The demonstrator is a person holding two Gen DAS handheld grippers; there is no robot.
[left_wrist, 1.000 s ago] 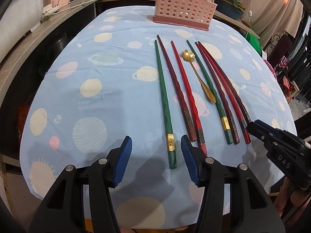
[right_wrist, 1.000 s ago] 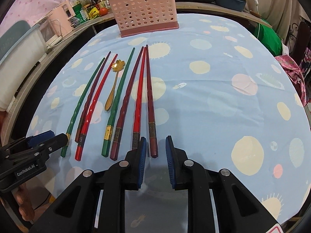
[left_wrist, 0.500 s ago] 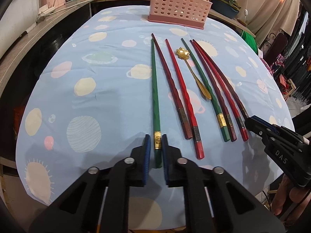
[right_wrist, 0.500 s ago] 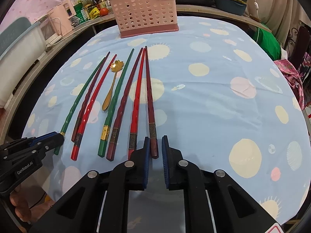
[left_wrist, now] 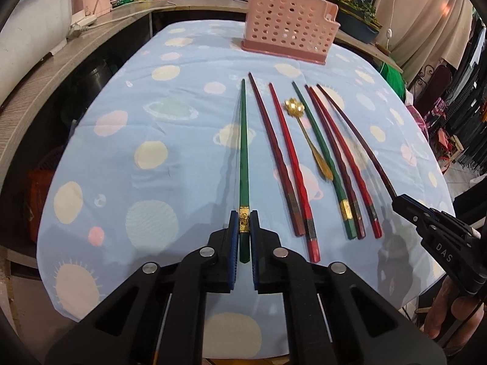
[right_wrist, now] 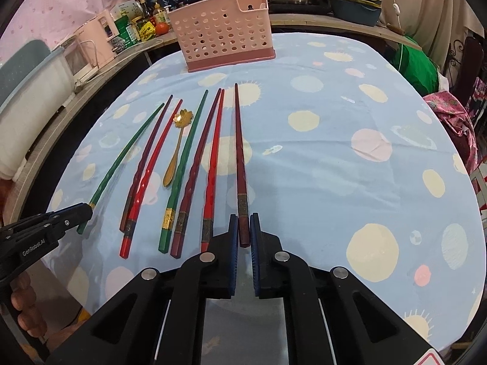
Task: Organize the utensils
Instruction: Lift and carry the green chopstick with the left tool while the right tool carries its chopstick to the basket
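On my bench [left_wrist: 188,97], the utensil basket [left_wrist: 289,27] stands at the far edge. Before it the chopsticks lie side by side, running from far to near, the spoon [left_wrist: 307,135] among them. My left gripper [left_wrist: 244,228] holds the leftmost chopstick [left_wrist: 243,152] near the front edge; my right gripper [right_wrist: 243,231] holds the rightmost chopstick [right_wrist: 239,152].

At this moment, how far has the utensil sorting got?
Nothing looks stowed yet in the pink holder. In hand: the left hand-held gripper clamps the green chopstick, and the right hand-held gripper clamps the dark red chopstick. Left on the tablecloth: five more chopsticks and the gold spoon.
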